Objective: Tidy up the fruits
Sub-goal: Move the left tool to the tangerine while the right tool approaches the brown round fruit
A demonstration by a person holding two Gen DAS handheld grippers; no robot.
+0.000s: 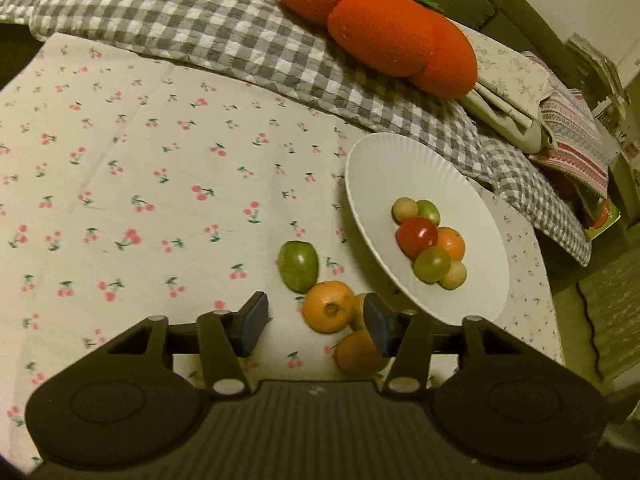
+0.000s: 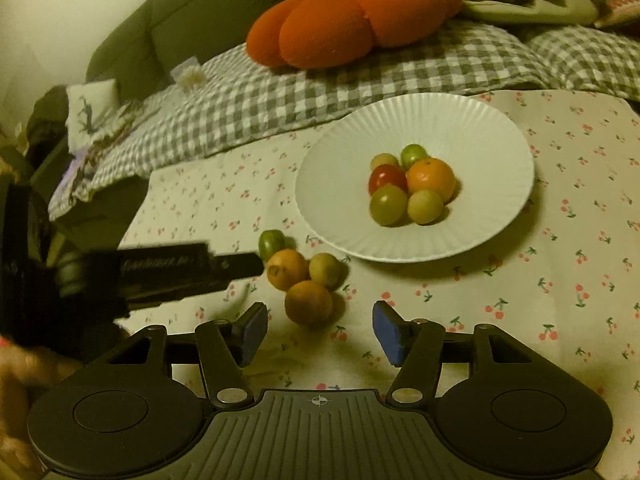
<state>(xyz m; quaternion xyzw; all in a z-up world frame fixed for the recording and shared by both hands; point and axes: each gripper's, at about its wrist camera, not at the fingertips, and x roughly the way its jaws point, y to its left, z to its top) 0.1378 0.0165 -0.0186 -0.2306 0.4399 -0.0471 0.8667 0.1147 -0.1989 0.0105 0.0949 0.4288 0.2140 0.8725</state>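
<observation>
A white ribbed plate (image 1: 404,168) (image 2: 420,120) holds several small fruits: a red one (image 1: 416,236) (image 2: 386,178), an orange one (image 2: 430,178), and green and yellowish ones. On the cherry-print cloth beside it lie a green fruit (image 1: 298,266) (image 2: 271,242), an orange fruit (image 1: 328,306) (image 2: 286,269), a yellowish fruit (image 2: 325,270) and another orange fruit (image 1: 358,354) (image 2: 309,302). My left gripper (image 1: 316,322) is open, its fingers either side of the orange fruit; it also shows in the right wrist view (image 2: 240,266). My right gripper (image 2: 320,328) is open and empty, just behind the nearest orange fruit.
A grey checked blanket (image 1: 224,28) (image 2: 320,80) lies behind the cloth, with a big orange pumpkin cushion (image 1: 380,24) (image 2: 352,20) on it. Folded linens (image 1: 560,120) sit at the right. The table edge drops off at the right in the left wrist view.
</observation>
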